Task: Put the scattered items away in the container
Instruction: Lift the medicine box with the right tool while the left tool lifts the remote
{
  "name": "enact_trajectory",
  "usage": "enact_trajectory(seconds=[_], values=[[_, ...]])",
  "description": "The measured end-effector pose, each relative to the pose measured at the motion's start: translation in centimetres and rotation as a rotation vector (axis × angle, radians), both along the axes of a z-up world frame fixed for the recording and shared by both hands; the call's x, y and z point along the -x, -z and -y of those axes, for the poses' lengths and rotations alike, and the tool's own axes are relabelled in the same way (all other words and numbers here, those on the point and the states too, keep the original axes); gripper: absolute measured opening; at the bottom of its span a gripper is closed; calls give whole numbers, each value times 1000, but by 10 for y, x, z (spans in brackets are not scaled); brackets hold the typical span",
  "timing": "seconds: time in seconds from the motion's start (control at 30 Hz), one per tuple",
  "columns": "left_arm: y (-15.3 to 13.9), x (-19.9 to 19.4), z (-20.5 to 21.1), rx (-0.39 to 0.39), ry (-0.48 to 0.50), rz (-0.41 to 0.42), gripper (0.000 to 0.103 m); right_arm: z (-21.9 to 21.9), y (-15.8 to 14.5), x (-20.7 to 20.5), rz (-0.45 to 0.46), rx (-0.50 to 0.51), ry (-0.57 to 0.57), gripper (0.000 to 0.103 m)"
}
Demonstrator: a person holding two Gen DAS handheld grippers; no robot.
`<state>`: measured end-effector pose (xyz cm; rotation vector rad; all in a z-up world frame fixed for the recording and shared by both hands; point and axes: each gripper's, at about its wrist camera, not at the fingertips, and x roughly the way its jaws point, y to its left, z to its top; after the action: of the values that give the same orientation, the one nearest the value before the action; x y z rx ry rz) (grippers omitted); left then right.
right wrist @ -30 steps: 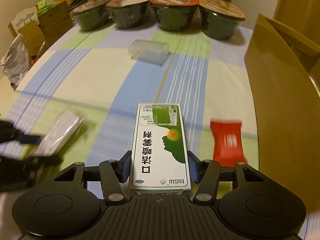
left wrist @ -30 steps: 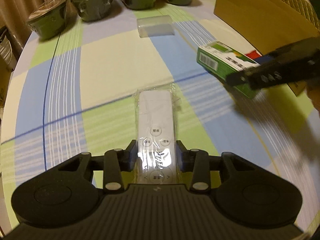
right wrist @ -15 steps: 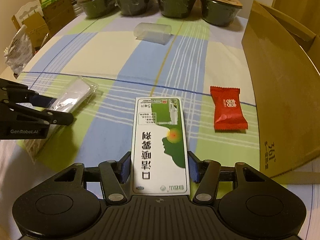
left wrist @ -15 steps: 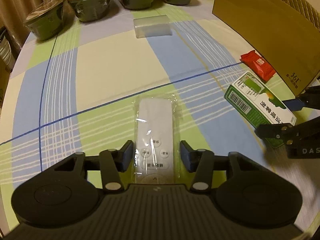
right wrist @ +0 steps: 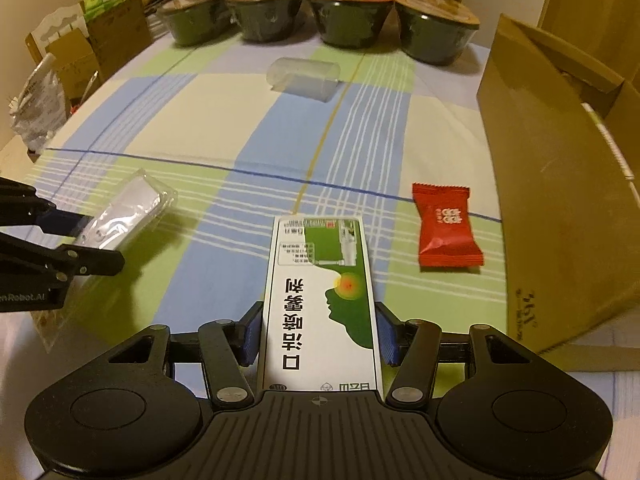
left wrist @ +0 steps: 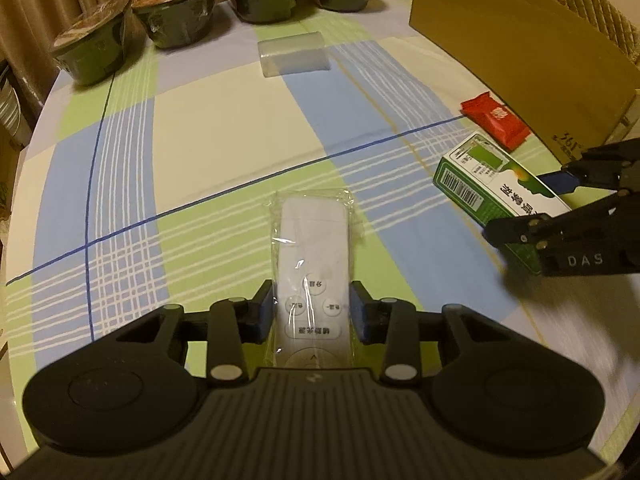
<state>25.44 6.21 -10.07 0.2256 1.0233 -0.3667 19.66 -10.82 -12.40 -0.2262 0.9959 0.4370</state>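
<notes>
Left tool (left wrist: 312, 312): its blue pads stand on both sides of the remote (left wrist: 312, 264), which is in a clear bag; whether they press it or only stand beside it cannot be told.
Right tool (right wrist: 318, 338): the pads are closed against the two long sides of the green box (right wrist: 320, 296), which runs forward between the fingers.
Carton (right wrist: 560, 208): the container, ahead and to the right of the right tool, open at the top.
Red packet (right wrist: 446, 226): on the desk (left wrist: 200, 140) just beside the carton wall, ahead-right of the box.
Risk, remote: the loose bag may slide on the plastic, so the remote could slip out when lifted.
Risk, box: its long front end could hit the carton wall or the packet if it is carried low.
Risk, tools: the two are near each other and could collide.
</notes>
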Motion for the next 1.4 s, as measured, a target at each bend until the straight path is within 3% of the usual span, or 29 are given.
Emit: enact_trajectory(seconds=[0.43,0.77,1.1,1.4], values=[[-24,33,14,12,7,-6,33,27,-27,40,-5,-15,30,58],[-34,50,24,18,21,-6,33,36,10,52,-114,45,17,58],[-33,50,28,46,15,-20,33,29,17,44,-88,66,-13,58],[-41,49,33,31,18,-16,33,36,-18,51,-24,22,2,58]])
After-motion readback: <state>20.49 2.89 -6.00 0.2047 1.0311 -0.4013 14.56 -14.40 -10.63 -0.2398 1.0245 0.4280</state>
